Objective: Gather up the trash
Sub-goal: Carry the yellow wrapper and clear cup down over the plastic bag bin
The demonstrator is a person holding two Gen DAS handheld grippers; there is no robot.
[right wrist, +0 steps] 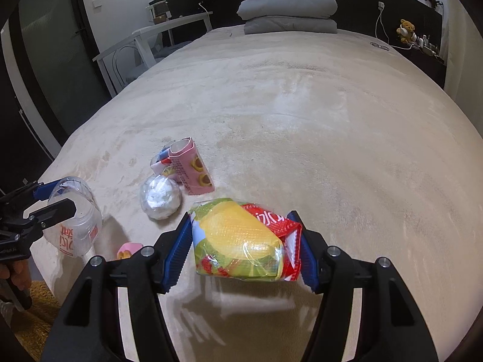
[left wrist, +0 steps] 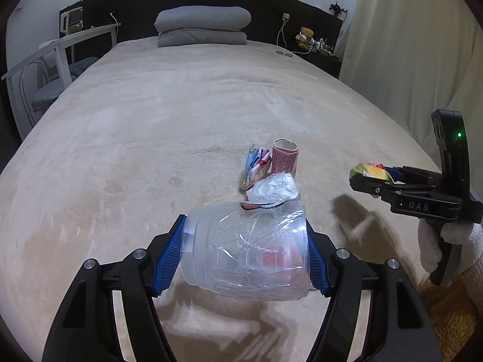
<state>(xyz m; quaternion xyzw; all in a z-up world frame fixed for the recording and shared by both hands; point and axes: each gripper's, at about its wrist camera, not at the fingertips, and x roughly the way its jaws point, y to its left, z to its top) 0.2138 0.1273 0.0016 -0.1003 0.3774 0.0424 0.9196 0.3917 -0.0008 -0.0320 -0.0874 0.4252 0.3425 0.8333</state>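
I have the left gripper [left wrist: 246,252] clamped across a crushed clear bottle [left wrist: 247,250], pads on its neck end and its base, so it lies sideways between the fingers and clear of the bed [left wrist: 181,105]. The sideways hold suits it: the thin plastic gives under pressure, and pinching end to end keeps it from folding out of the jaws.

My right gripper [right wrist: 243,247] is clenched on a yellow-and-red wrapper [right wrist: 241,241], pads pressing both sides; the packet bulges above the fingers, so I judge the grip adequate but soft.

Three pieces remain on the bed, touching one another: a pink carton [right wrist: 191,169], a colourful packet [left wrist: 253,166] behind it and a ball of white plastic [right wrist: 160,196]. A small pink scrap [right wrist: 128,250] lies nearer the edge.

No bin is in view; both loads want depositing first.
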